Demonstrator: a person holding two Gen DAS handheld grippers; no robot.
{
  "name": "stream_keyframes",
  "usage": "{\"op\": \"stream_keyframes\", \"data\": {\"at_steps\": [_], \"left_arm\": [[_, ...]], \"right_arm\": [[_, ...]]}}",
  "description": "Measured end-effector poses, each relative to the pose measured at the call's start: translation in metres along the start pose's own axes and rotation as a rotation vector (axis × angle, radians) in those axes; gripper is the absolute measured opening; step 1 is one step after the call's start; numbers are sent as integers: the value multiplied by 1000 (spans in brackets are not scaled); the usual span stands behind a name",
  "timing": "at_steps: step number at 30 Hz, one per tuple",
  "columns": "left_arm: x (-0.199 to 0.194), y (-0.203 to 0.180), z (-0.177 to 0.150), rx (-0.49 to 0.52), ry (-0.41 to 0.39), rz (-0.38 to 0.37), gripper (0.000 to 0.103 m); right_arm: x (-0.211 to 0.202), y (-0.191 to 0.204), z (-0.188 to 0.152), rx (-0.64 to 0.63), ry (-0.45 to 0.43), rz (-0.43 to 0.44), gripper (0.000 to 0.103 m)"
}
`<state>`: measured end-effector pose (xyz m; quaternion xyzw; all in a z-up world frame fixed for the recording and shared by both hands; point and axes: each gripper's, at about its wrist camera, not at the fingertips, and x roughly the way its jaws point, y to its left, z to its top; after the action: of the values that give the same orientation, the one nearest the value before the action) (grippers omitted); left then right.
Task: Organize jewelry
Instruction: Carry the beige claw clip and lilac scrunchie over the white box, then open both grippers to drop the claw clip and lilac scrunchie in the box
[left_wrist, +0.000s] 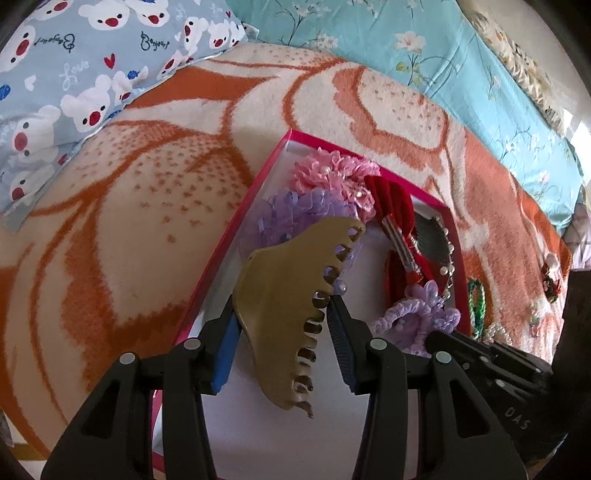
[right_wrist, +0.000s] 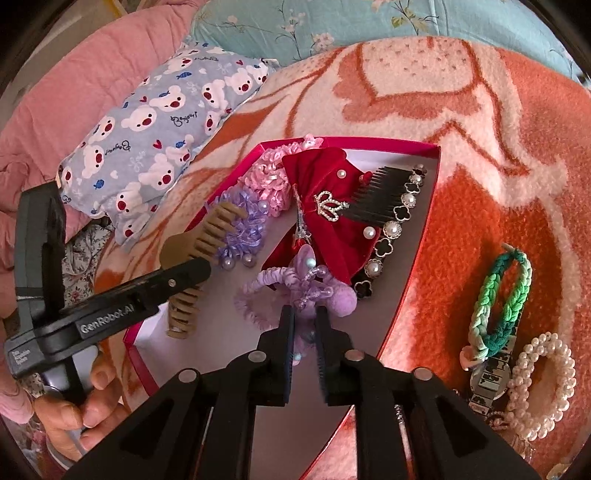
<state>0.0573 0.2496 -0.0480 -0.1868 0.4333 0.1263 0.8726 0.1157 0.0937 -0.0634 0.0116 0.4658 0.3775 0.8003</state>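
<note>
Pink-rimmed box (right_wrist: 413, 291) holds pink scrunchie (right_wrist: 267, 177), red velvet bow (right_wrist: 325, 206) and black comb (right_wrist: 380, 192) beyond the fingers. Left gripper (left_wrist: 282, 314), angled down, clamps tan claw clip (left_wrist: 291, 306) over the box. Right gripper (right_wrist: 304, 332), jaws narrowly parted, straddles lilac hair tie (right_wrist: 306, 280); contact unclear. Green band (right_wrist: 502, 302) and pearl ring (right_wrist: 543, 384) lie right, on orange blanket (right_wrist: 498, 147).

L gripper (left_wrist: 284, 306): jaws clamped, angled down | R gripper (right_wrist: 304, 325): jaws near-closed (small gap), angled down
</note>
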Motion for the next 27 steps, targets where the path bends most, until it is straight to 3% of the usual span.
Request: {"op": "stream_keyframes", "data": {"at_steps": [6,10,13,16,27], "left_arm": [[1,0,-1,-2,3,-4,45],[-1,0,0,-1,8,-8,45],[-5,0,2,1,9,-11,48],[-9,-1,2,5,4,-10,60],[-35,-11,-2,16,-26,-35,60]], "right_arm": [[-2,-1,-2,12,0,13,18],[-8,0,-2,13,-9,25,32],[-15,1,-3,12,-22,33,33],[-23,1,-3,15,-33,39,36],[-72,-18,-15,49,-101,17,44]]}}
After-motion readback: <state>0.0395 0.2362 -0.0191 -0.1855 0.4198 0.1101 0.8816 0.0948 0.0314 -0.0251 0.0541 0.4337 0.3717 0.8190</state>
